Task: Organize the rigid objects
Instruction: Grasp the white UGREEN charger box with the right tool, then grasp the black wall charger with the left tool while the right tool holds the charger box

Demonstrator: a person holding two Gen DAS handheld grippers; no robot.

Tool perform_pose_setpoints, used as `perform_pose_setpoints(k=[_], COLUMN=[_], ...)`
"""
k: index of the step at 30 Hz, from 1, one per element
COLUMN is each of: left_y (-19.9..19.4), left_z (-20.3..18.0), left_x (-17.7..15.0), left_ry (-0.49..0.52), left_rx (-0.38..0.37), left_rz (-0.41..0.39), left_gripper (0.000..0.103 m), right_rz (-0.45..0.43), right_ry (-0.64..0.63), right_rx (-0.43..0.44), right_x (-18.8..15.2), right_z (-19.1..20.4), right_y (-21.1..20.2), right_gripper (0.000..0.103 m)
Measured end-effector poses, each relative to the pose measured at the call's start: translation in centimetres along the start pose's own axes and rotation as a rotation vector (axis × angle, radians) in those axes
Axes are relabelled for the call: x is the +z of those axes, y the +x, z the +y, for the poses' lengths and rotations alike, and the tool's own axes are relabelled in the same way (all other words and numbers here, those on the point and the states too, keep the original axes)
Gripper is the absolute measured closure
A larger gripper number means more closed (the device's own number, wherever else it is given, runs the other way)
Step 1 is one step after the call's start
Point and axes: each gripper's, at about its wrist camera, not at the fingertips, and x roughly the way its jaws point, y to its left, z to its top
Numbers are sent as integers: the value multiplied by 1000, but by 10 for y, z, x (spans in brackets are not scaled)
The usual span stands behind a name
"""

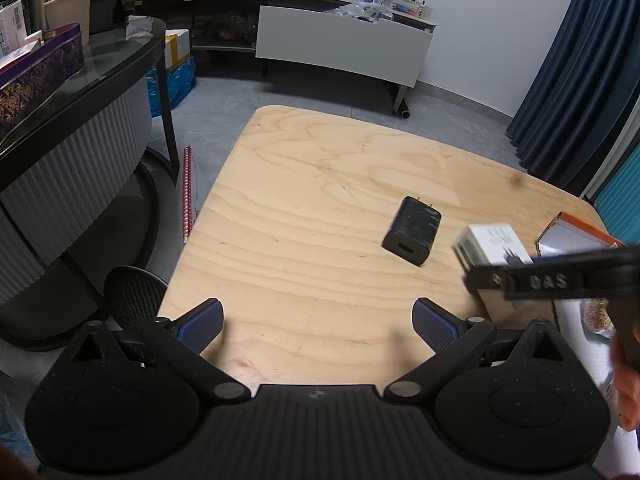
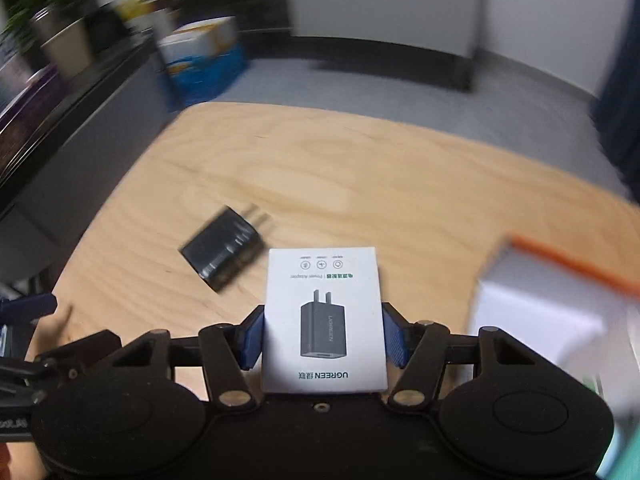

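Observation:
A black power adapter (image 1: 412, 230) lies on the wooden table (image 1: 304, 208), prongs pointing away; it also shows in the right wrist view (image 2: 222, 247), blurred. My right gripper (image 2: 322, 334) is shut on a white UGREEN adapter box (image 2: 323, 320) and holds it above the table, right of the adapter. The box (image 1: 494, 242) and the right gripper's body show at the right of the left wrist view. My left gripper (image 1: 318, 322) is open and empty over the table's near part, with blue pads (image 1: 202, 322) wide apart.
An open box with an orange rim (image 2: 560, 300) sits at the table's right side, also in the left wrist view (image 1: 576, 232). A dark desk (image 1: 80, 120) stands left of the table, a white shelf unit (image 1: 344, 46) behind. Blue curtains (image 1: 580, 80) hang right.

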Motion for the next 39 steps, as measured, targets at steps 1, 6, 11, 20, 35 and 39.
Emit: perform_pose_setpoints(k=[1, 6, 11, 20, 35, 39], left_y=[2, 11, 23, 54, 51, 42], left_z=[-1, -12, -23, -44, -45, -42], left_x=[0, 5, 16, 28, 19, 13], left_ry=[1, 23, 76, 191, 240, 213], left_rx=[-4, -21, -24, -53, -89, -79], left_rz=[-1, -9, -36, -62, -123, -106], left_gripper=[0, 0, 0, 3, 68, 68], right_rz=[8, -32, -64, -138, -164, -182], right_ry=[51, 79, 4, 24, 10, -3], right_rx=[-3, -5, -100, -62, -53, -36], right_x=[-4, -17, -32, -44, -45, -45], right_z=[-4, -2, 3, 1, 9, 12], right_y=[-3, -22, -25, -33, -14, -15], right_gripper=[30, 19, 17, 15, 21, 32])
